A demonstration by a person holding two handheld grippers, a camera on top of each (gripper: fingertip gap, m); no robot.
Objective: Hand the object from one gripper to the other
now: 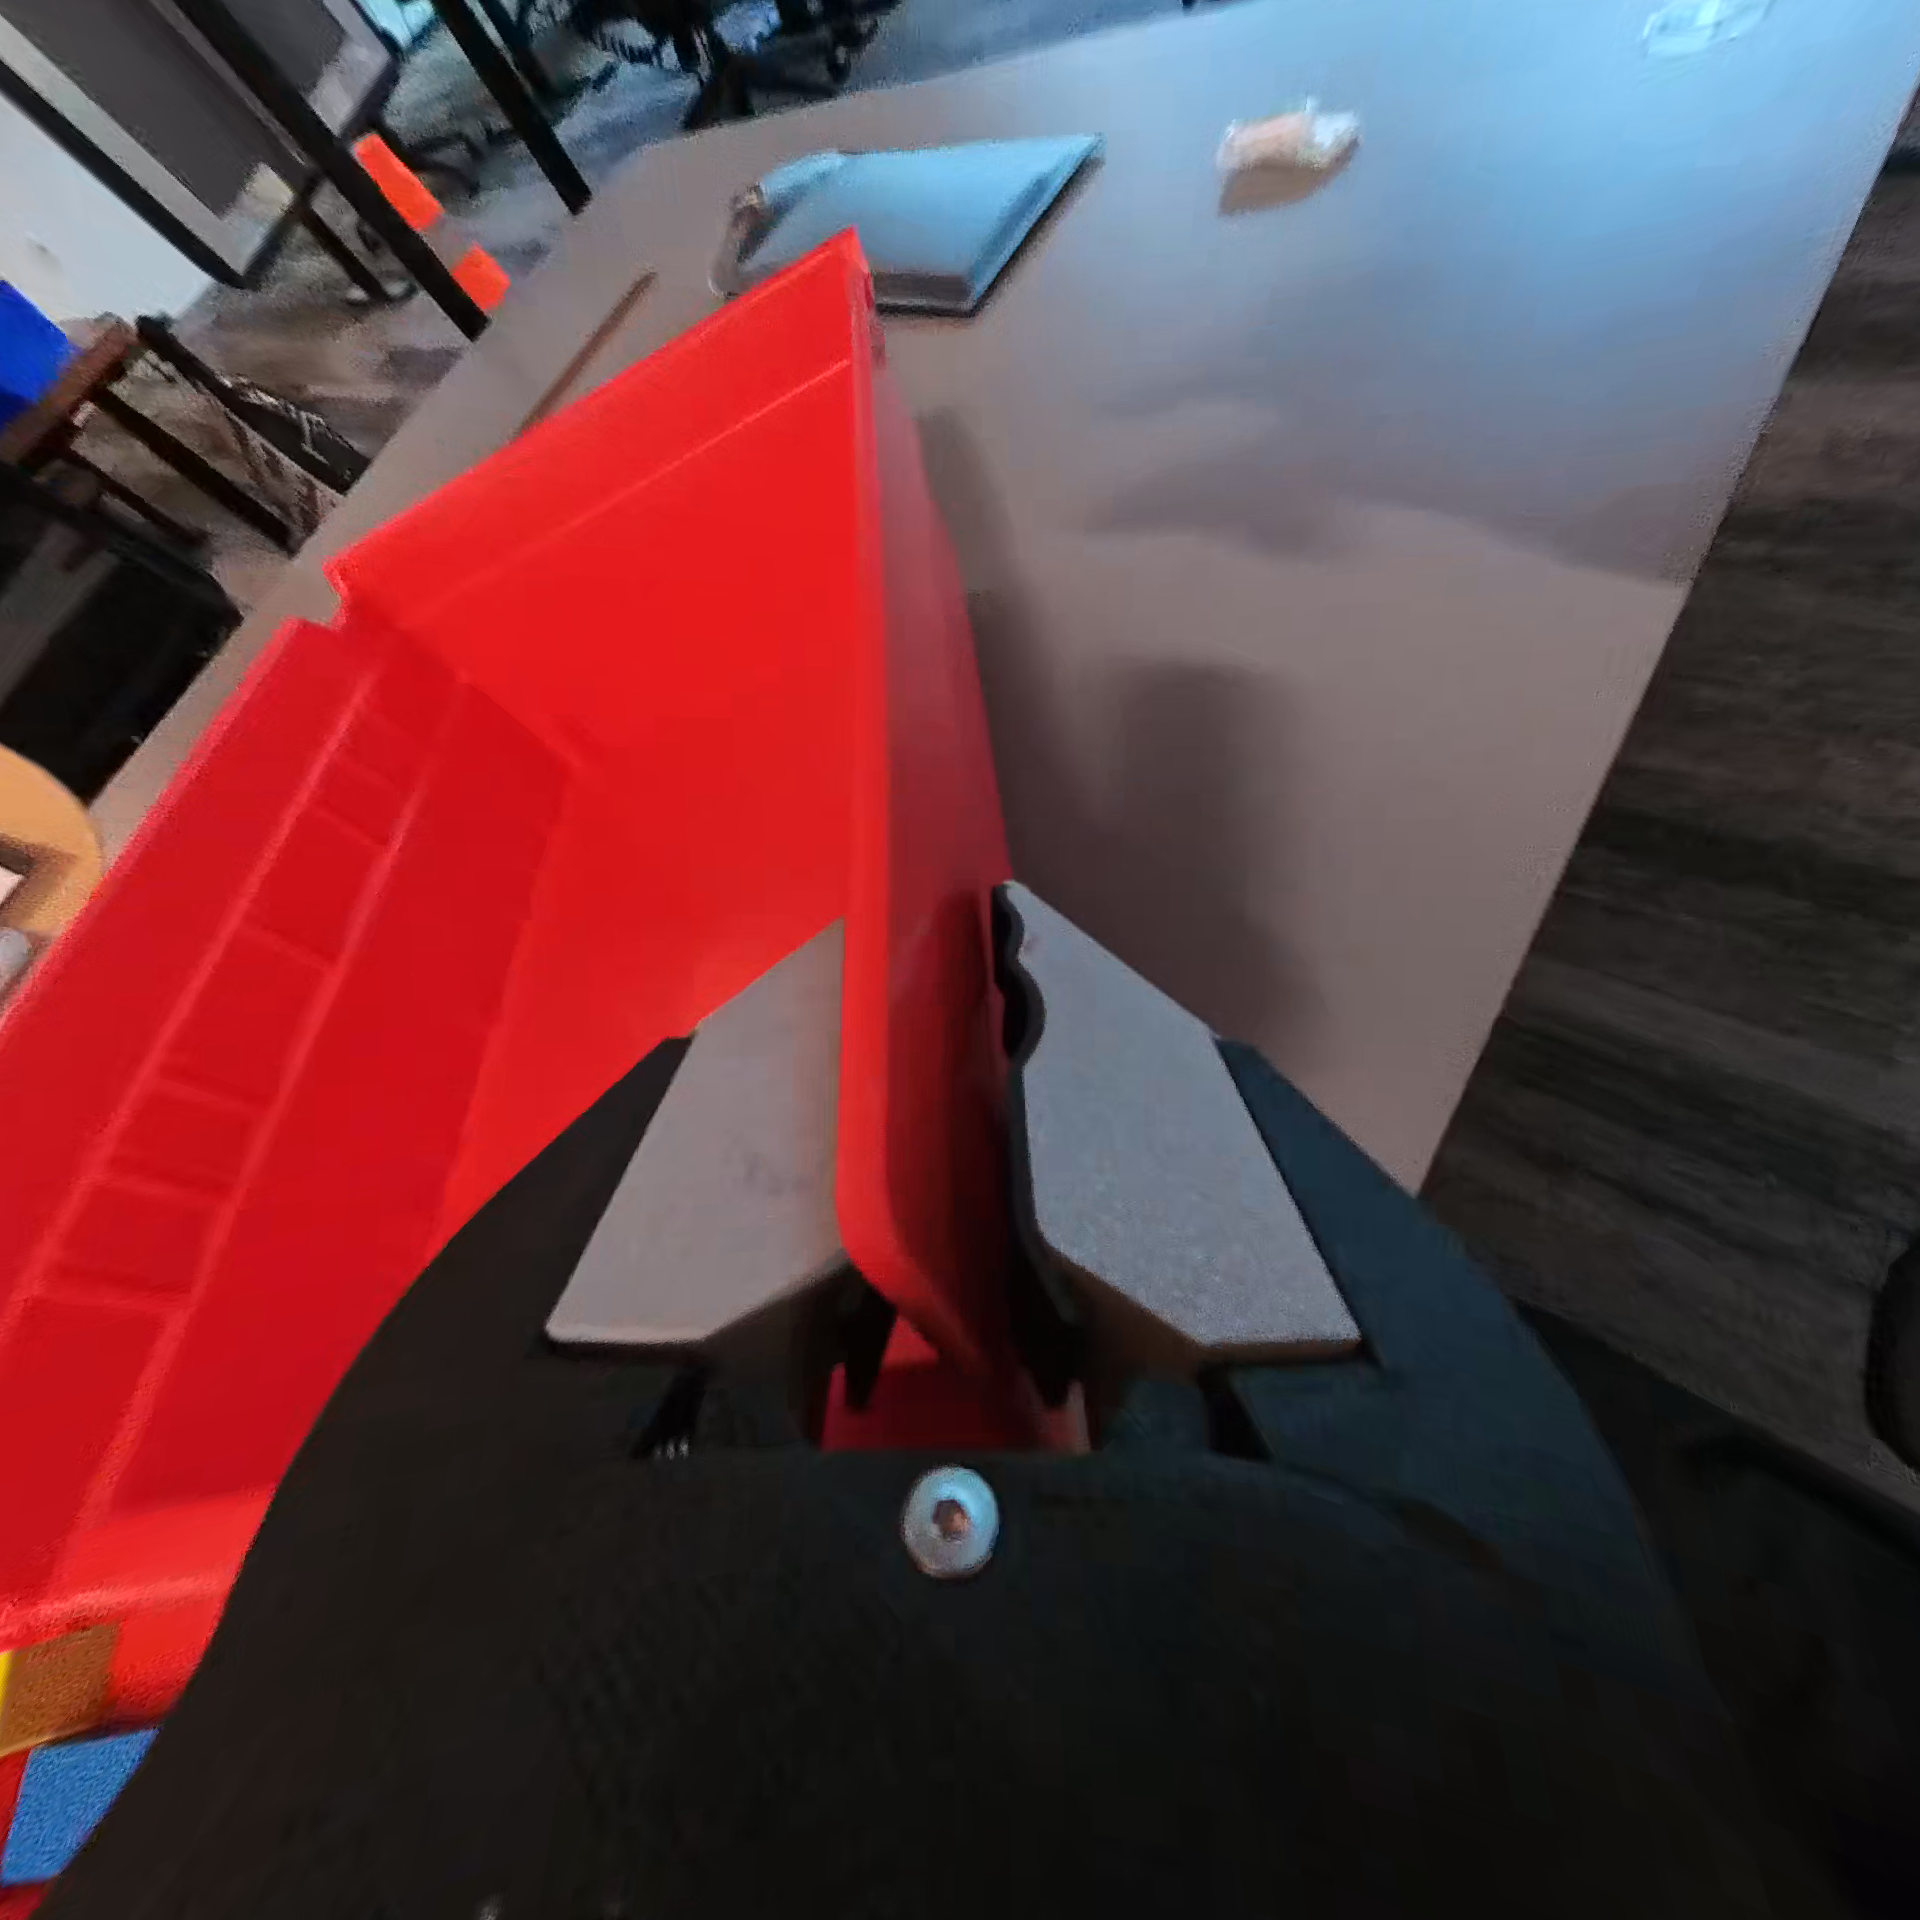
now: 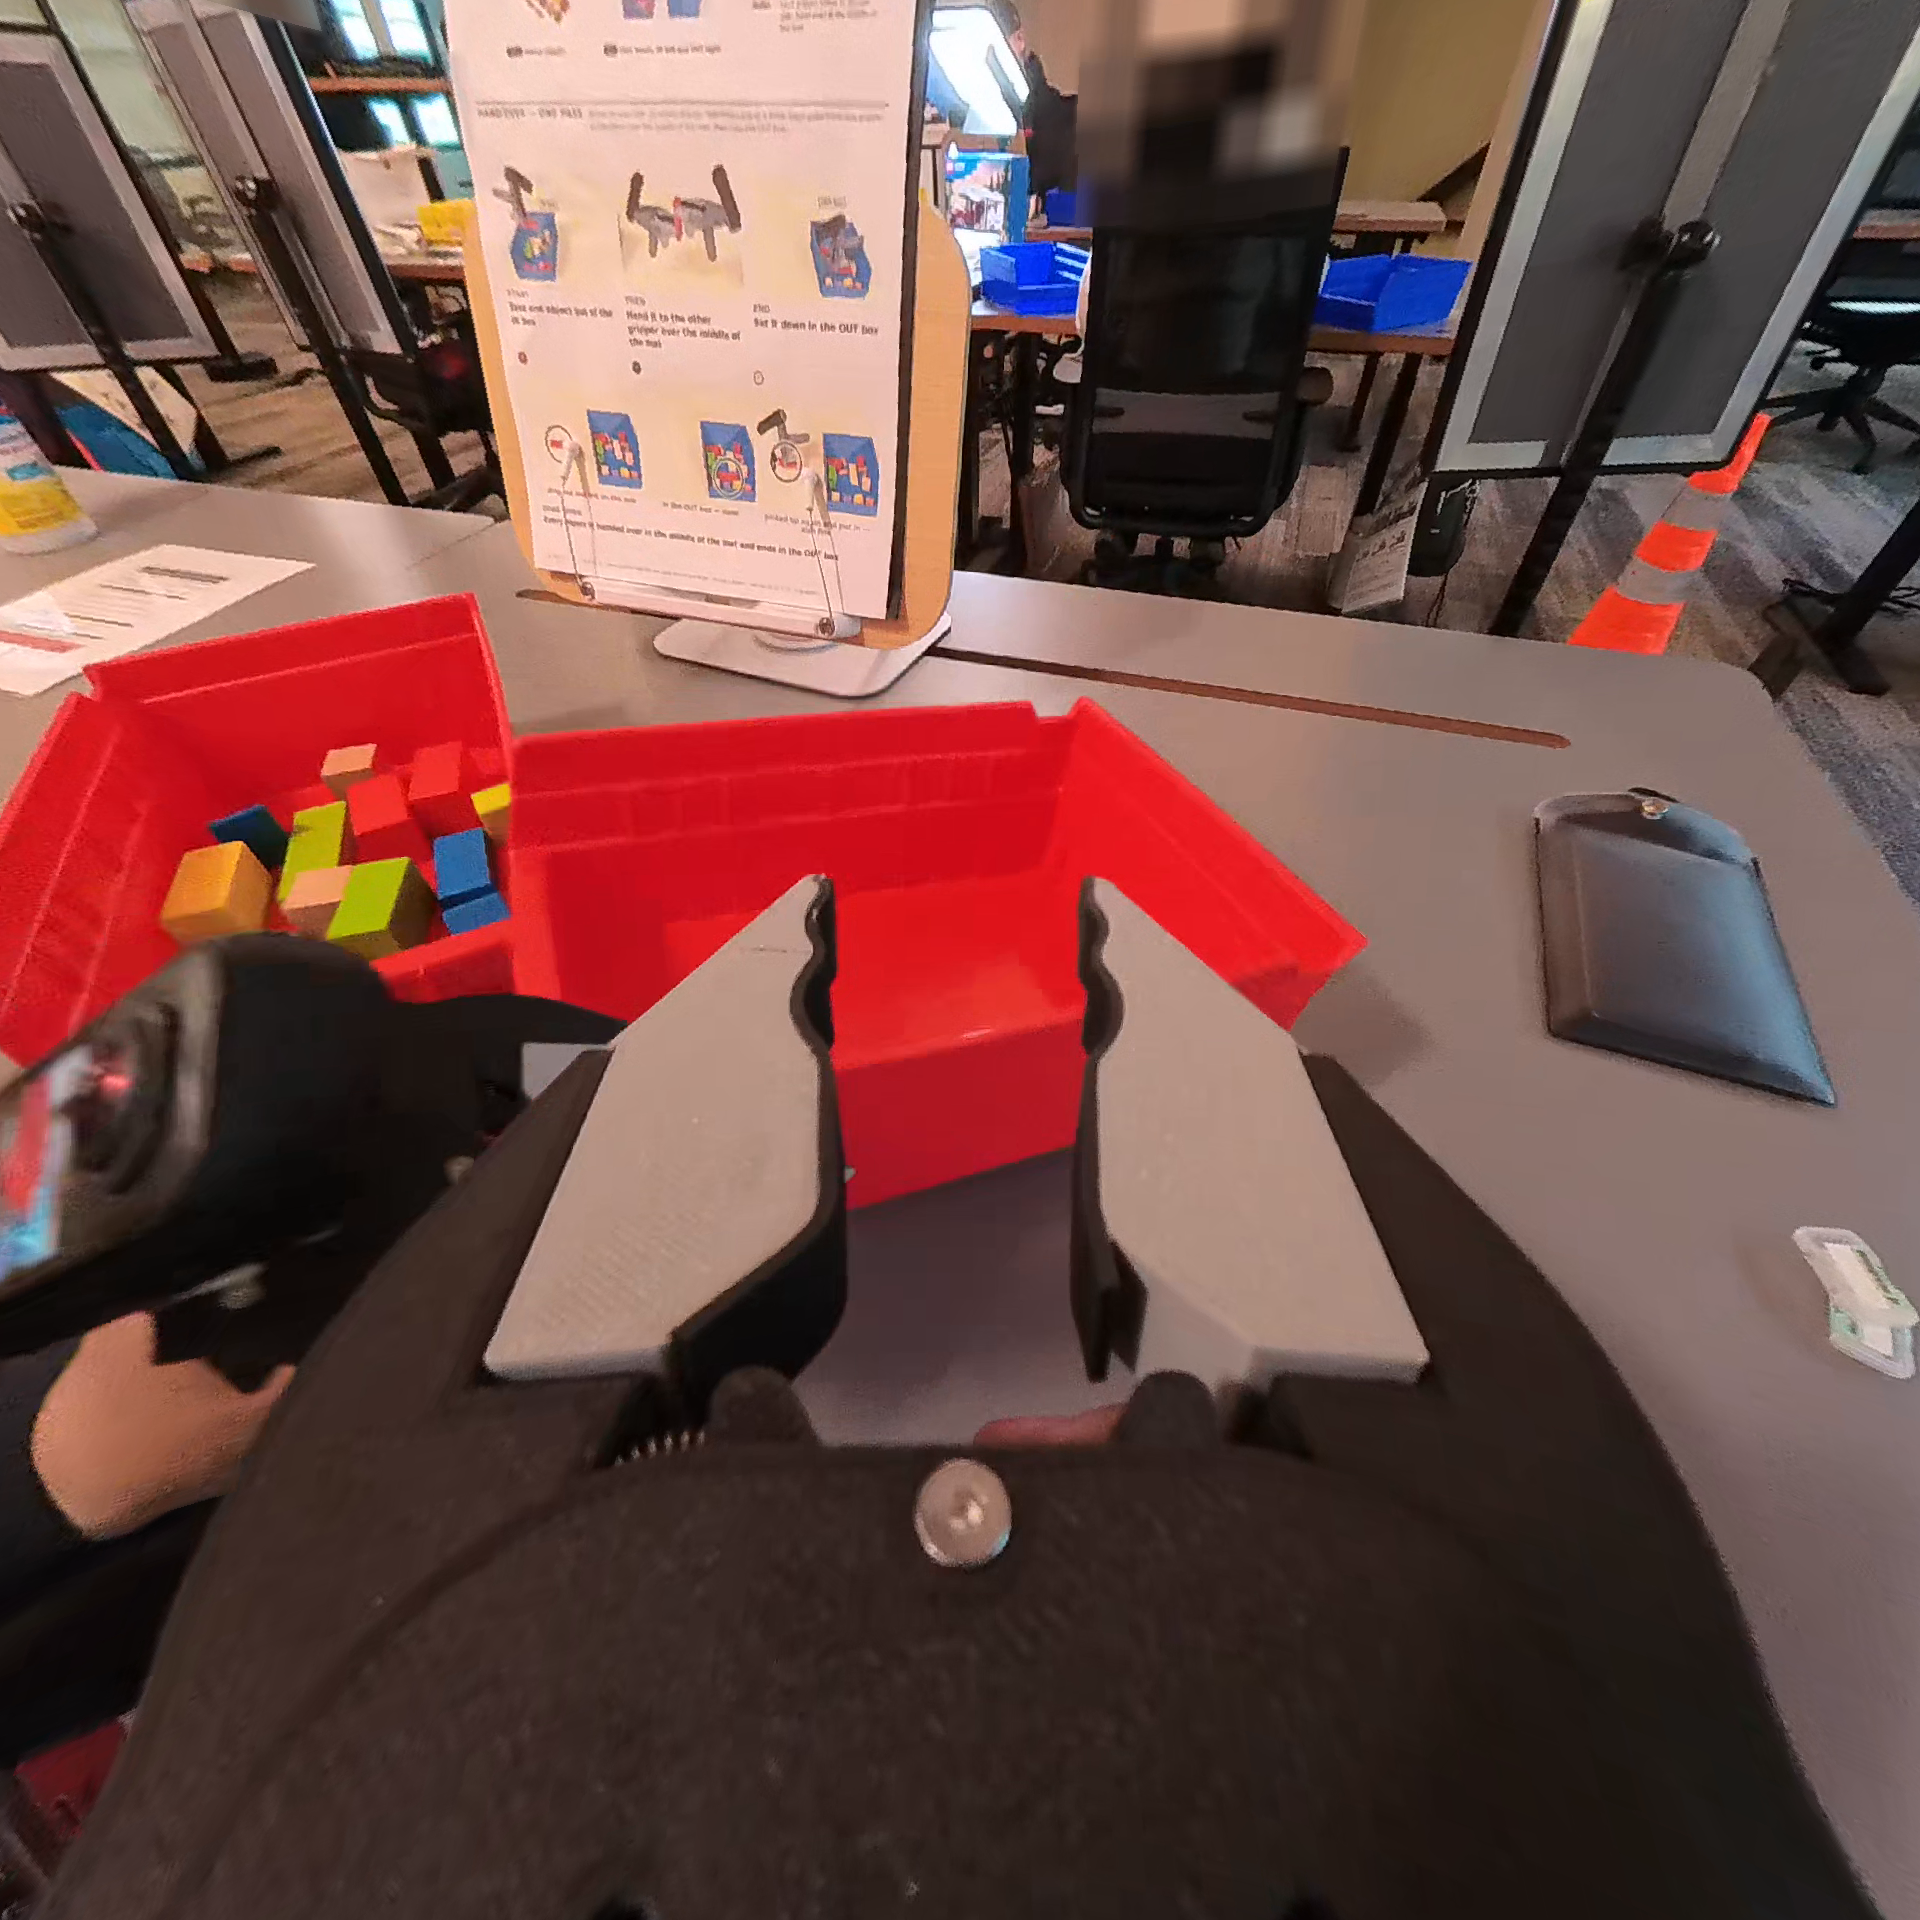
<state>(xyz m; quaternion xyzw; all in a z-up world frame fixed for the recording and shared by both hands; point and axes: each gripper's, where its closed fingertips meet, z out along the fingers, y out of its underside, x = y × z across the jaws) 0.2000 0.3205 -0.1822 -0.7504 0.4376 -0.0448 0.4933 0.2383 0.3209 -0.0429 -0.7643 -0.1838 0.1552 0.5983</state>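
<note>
An empty red bin (image 2: 790,800) stands on the grey table beside a second red bin (image 2: 281,665) that holds several coloured blocks (image 2: 343,842). In the left wrist view my left gripper (image 1: 920,914) is shut on a side wall of the empty red bin (image 1: 675,623), one finger on each side of the wall. The left gripper's body (image 2: 260,1091) shows at the bin's near left corner in the right wrist view, with a hand behind it. My right gripper (image 2: 956,904) is open and empty above the near edge of the empty bin.
An instruction sheet on a stand (image 2: 707,312) rises behind the bins. A dark pouch (image 2: 1673,935) and a small white packet (image 2: 1860,1299) lie on the table to the right. Papers (image 2: 135,603) lie at the far left. An orange cone (image 2: 1662,561) stands beyond the table. Some 15 centimeters of space lies between my two pairs of fingers.
</note>
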